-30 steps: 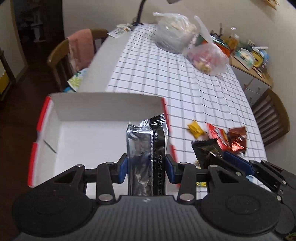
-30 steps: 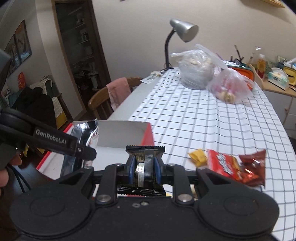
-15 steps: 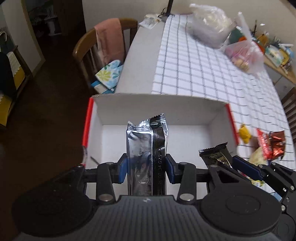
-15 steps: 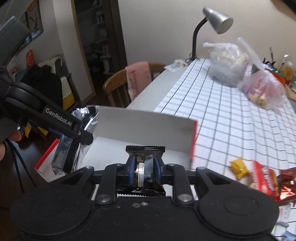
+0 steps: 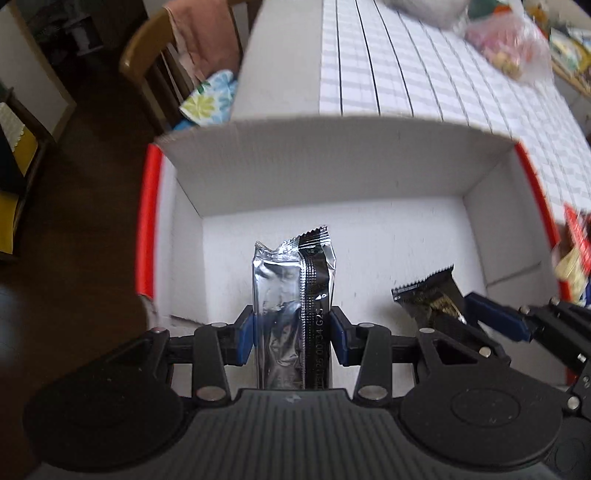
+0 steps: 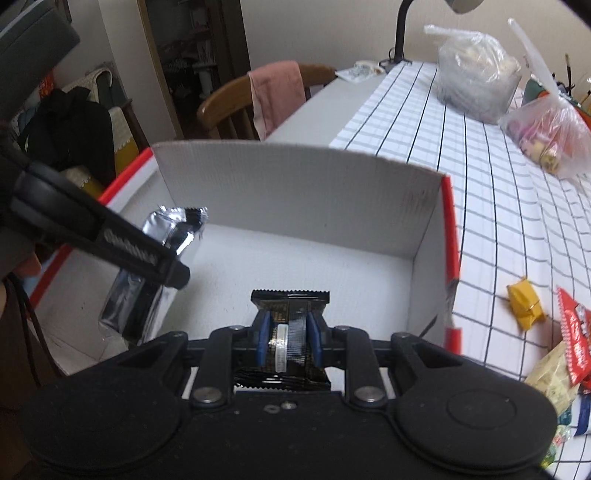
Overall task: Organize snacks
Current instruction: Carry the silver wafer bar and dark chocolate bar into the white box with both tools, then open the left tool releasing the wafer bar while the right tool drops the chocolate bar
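a silver foil snack bar with a black seam strip (image 5: 293,314) stood upright between the blue pads of the left claw (image 5: 293,328), which was clenched on it, over the floor of a white corrugated cardboard box with red edges (image 5: 332,155). in the left wrist view the box lay open on the near end of a desk under a white tablecloth with a black grid (image 5: 424,74). to the right, a small black snack packet with gold print (image 5: 432,299) was pinched in the right claw (image 5: 448,310), also above the inside of the box. a wooden chair with a pink cloth over its back (image 5: 199,40) stood at the left of the desk, with a floral cushion (image 5: 210,96) on its seat. a clear plastic bag of sweets (image 5: 506,44) lay further up the desk, blurred.

in the right wrist view the right claw (image 6: 289,334) was shut tight on the black packet (image 6: 290,306), held over the box floor near the right wall (image 6: 428,280). the left claw (image 6: 162,266) reached in from the left with the silver bar (image 6: 159,240) tilted inside the box. outside the box on the cloth (image 6: 480,221) lay a yellow wrapped sweet (image 6: 524,306), a red snack packet (image 6: 574,332) and a pale yellow packet (image 6: 550,373). two clear plastic bags (image 6: 476,74) and a desk lamp's black stem (image 6: 400,33) stood at the far end.
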`<state>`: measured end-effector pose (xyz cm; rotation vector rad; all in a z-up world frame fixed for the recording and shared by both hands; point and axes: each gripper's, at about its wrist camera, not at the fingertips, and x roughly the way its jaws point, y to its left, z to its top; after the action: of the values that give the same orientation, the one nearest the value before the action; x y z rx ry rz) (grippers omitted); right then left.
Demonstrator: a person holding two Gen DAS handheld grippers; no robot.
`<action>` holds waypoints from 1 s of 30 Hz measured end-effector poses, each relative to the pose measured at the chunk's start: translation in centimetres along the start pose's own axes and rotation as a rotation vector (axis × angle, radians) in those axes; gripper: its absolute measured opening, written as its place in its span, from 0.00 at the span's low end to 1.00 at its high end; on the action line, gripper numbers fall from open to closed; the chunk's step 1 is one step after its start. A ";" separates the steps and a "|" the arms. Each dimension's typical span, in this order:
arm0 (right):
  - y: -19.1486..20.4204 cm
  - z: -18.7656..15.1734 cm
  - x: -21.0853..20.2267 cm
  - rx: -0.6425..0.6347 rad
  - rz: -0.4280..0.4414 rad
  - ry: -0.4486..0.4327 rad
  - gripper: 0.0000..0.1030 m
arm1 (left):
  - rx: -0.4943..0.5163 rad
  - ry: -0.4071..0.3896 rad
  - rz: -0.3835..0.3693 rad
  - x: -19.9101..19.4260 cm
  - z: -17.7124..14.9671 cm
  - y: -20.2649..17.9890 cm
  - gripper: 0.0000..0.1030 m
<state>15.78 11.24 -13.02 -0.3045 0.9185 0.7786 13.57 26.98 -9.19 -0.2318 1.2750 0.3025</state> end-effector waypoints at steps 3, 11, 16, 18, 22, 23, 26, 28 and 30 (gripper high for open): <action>0.4 -0.2 0.4 -0.003 -0.007 0.022 0.20 | 0.019 0.040 -0.011 0.9 -0.2 -0.5 0.40; 0.7 -0.7 1.1 -0.009 -0.006 0.067 0.21 | 0.028 0.074 -0.009 1.7 -0.5 -0.9 0.40; 0.5 -0.8 1.0 -0.003 -0.001 0.075 0.26 | 0.024 0.064 -0.015 1.4 -0.6 -0.7 0.40; 0.4 -0.7 0.7 0.007 0.002 0.071 0.26 | 0.019 0.053 -0.020 1.4 -0.7 -0.5 0.41; 0.3 -0.6 -0.6 0.013 0.009 0.046 0.30 | 0.005 0.027 -0.038 0.3 -1.3 -0.2 0.42; 0.2 -0.6 -0.9 0.019 0.012 0.040 0.30 | 0.002 0.019 -0.046 0.0 -1.4 -0.2 0.42; 0.0 -0.5 -2.1 0.037 0.018 0.024 0.33 | -0.004 -0.015 -0.079 -1.1 -2.0 -0.1 0.44; -0.2 -0.4 -3.0 0.042 0.016 0.008 0.34 | -0.010 -0.041 -0.098 -2.0 -2.4 -0.2 0.46; -0.3 -0.3 -4.0 0.048 0.017 -0.011 0.35 | -0.012 -0.065 -0.111 -2.9 -2.7 -0.3 0.46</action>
<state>14.35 8.99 -10.05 -0.2503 0.9286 0.7718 10.52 25.49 -7.15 -0.2993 1.1920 0.2212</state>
